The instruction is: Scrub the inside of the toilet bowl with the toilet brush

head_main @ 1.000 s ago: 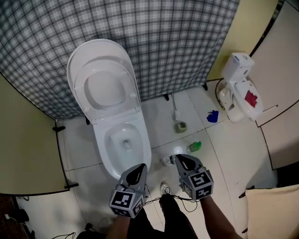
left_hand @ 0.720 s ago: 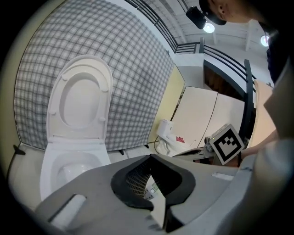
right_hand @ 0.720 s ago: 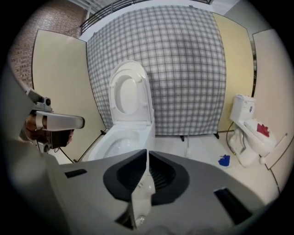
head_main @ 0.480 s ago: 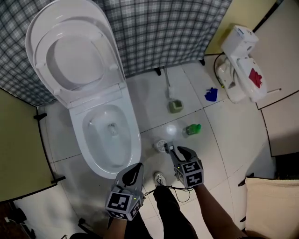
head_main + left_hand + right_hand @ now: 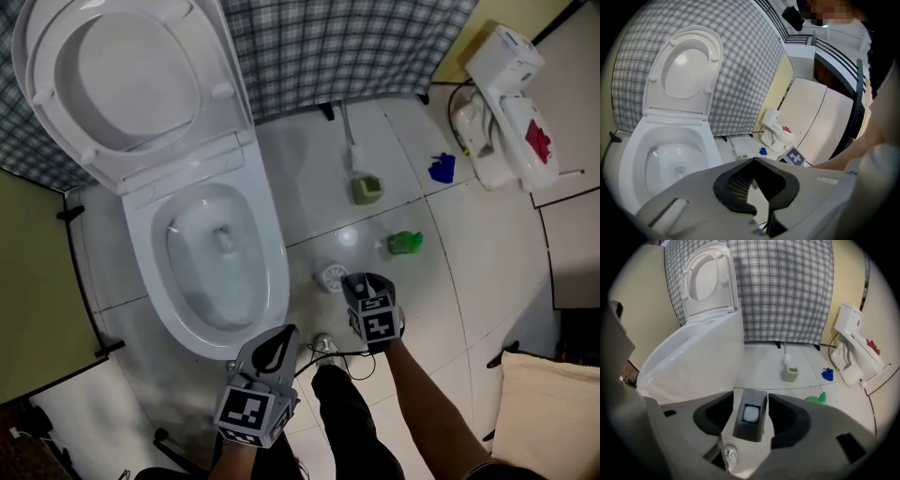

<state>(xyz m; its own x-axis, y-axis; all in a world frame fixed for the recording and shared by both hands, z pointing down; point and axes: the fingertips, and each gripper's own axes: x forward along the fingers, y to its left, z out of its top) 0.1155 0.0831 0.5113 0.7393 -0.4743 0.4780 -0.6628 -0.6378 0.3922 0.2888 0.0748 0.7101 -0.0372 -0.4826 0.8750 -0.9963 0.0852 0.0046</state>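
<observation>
Right gripper (image 5: 361,281) has dropped toward the white tiled floor (image 5: 309,202) beside the white ceramic toilet bowl (image 5: 278,262). Its fingers have just been spreading and now stand wide with nothing between them, presumably readying a pickup. Left gripper (image 5: 281,336) is also lower, fingers together, empty, parked off the bowl's near rim. White-handled toilet brush (image 5: 353,150) sits untouched in its olive-green holder (image 5: 367,190) near the floor's far edge by the checked curtain (image 5: 328,47); long axis near upright, handle up.

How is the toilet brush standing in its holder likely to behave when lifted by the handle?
The toilet brush has a long, thin handle, so it is probably light and stiff. Its small holder stands loose on glossy tile, so it may tip or slide, or lift along.
</observation>
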